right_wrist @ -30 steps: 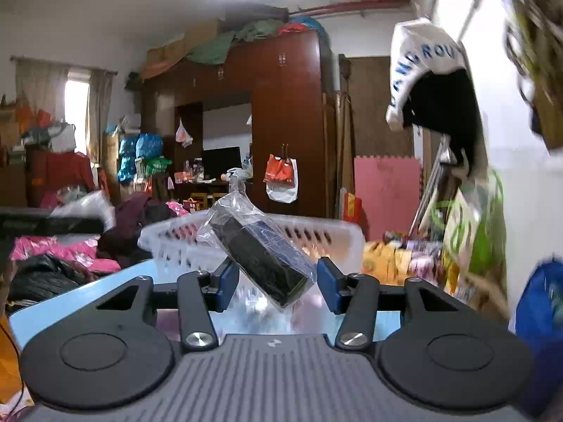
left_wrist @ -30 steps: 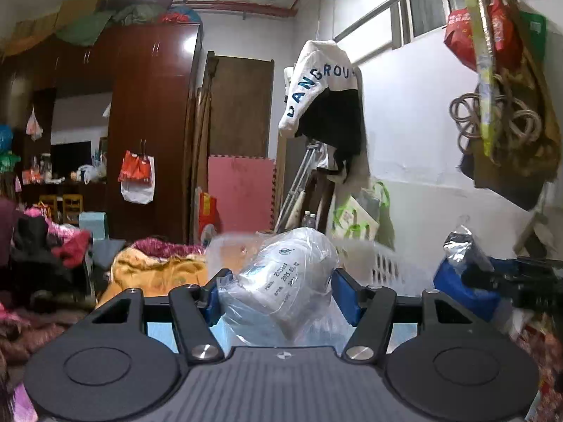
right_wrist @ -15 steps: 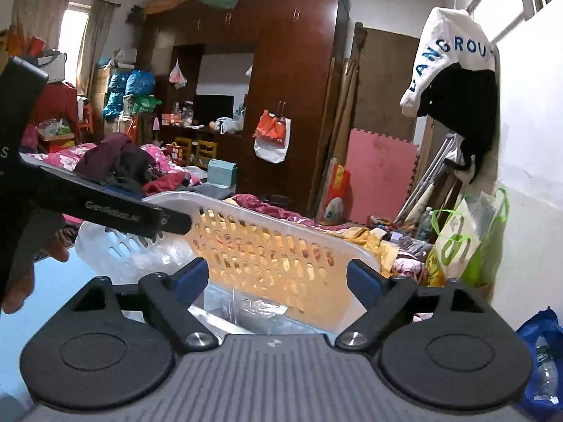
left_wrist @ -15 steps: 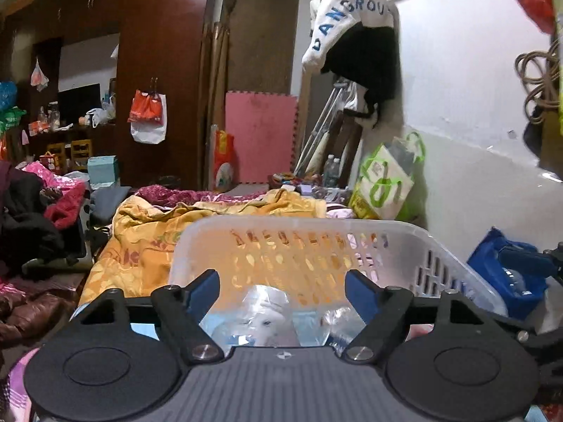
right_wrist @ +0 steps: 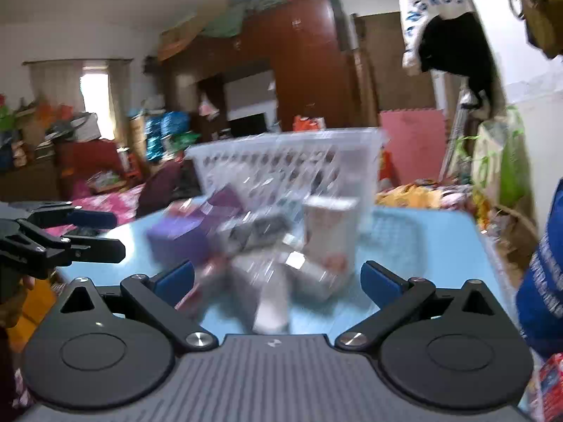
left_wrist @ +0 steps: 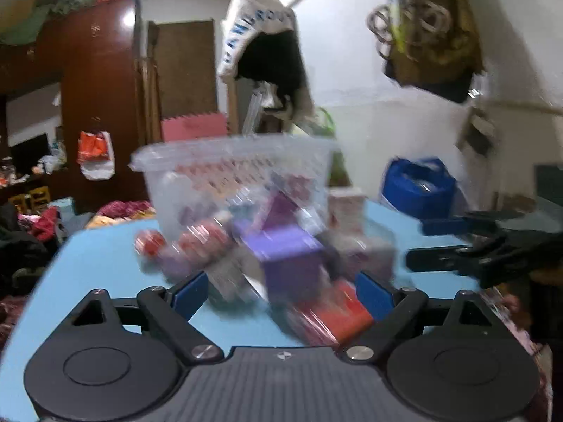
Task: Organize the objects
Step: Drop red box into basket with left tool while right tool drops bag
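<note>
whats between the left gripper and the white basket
A blurred heap of wrapped packets, with a purple box on the blue table, lies between the left gripper and white basket, seen in the left wrist view.

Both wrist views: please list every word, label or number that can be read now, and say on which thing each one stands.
"ANGROU", partly readable, blue letters on the white hanging garment; in the left wrist view the same garment is blurred.
Purple box: print too blurred to read.
White carton: print too blurred to read.
Blue bag: white lettering, not readable.
White basket: no text visible.
</note>
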